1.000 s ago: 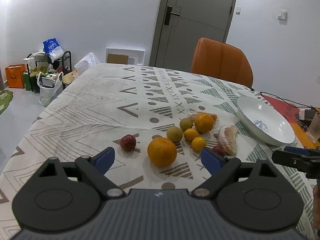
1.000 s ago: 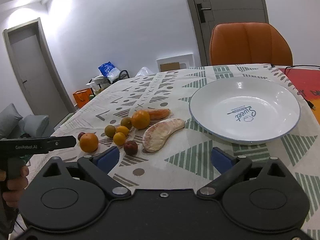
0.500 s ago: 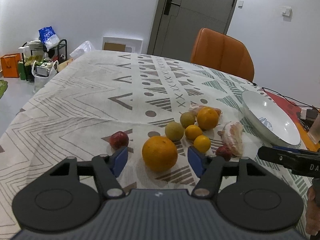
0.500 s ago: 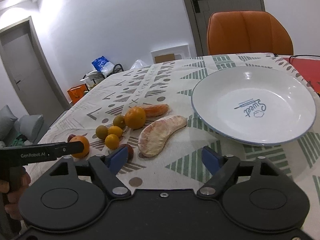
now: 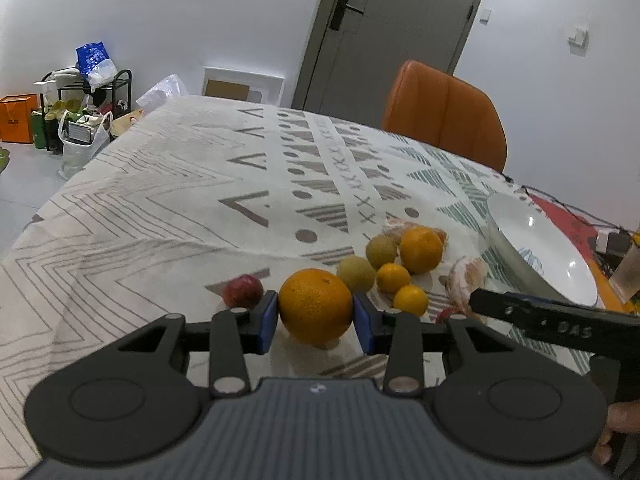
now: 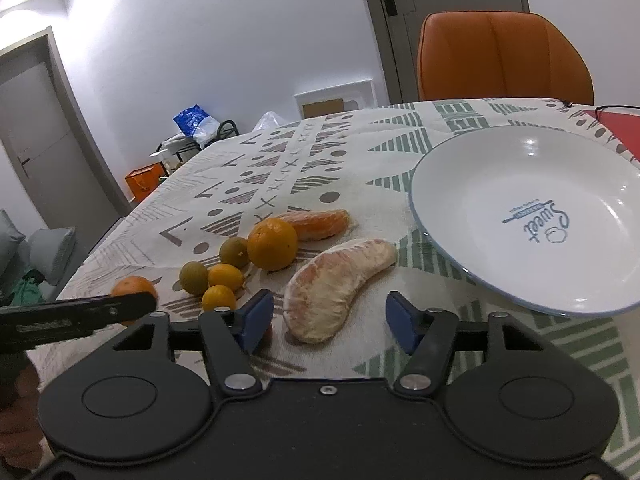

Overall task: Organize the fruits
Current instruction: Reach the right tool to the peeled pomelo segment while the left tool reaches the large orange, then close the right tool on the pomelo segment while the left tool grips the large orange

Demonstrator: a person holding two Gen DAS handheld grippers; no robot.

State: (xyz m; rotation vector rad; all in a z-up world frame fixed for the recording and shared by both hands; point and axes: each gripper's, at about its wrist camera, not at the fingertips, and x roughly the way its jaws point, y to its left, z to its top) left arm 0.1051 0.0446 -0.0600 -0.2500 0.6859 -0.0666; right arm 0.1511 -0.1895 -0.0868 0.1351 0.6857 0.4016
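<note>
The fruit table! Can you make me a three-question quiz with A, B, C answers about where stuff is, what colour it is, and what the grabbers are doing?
1. Where is the white plate?
A. On the patterned tablecloth
B. On the orange chair
C. On the floor

2. What colour is the chair behind the table?
A. Blue
B. Orange
C. Green

3. What sits between the left gripper fingers?
A. A banana
B. Nothing
C. The big orange

Answers:
1. A, the plate rests on the cloth, right of the fruit.
2. B, its backrest is orange.
3. C, the closing blue pads flank the orange on both sides and seem to touch it.
</note>
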